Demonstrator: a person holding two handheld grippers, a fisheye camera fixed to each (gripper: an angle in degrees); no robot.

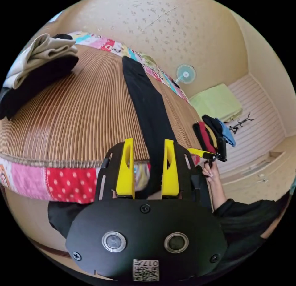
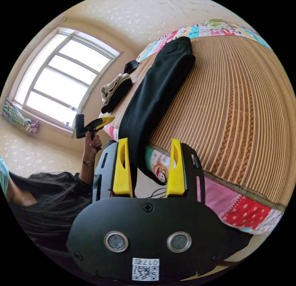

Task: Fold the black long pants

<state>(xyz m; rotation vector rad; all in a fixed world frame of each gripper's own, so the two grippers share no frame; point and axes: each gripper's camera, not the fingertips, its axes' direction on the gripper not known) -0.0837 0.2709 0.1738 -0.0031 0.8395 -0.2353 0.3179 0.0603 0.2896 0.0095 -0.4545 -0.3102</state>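
The black long pants (image 1: 146, 107) lie stretched out lengthwise on a ribbed straw mat (image 1: 86, 113) on the bed, and one end hangs over the bed's near edge. My left gripper (image 1: 148, 142) is open, its yellow jaws standing either side of the hanging end without pressing it. A hand holds my right gripper (image 1: 205, 153) off to the right, beside the bed. In the right gripper view the pants (image 2: 154, 92) run away from me. My right gripper (image 2: 149, 140) is open near the pants' hanging end. A hand holds the left gripper (image 2: 100, 122) up at the left.
A pile of folded beige and black clothes (image 1: 37, 64) sits at the mat's far corner. A patchwork quilt (image 1: 61, 181) hangs below the mat. Beside the bed are a fan (image 1: 186, 73), a green cushion (image 1: 217, 102) and hanging clothes (image 1: 215, 129). A window (image 2: 61, 82) lights the wall.
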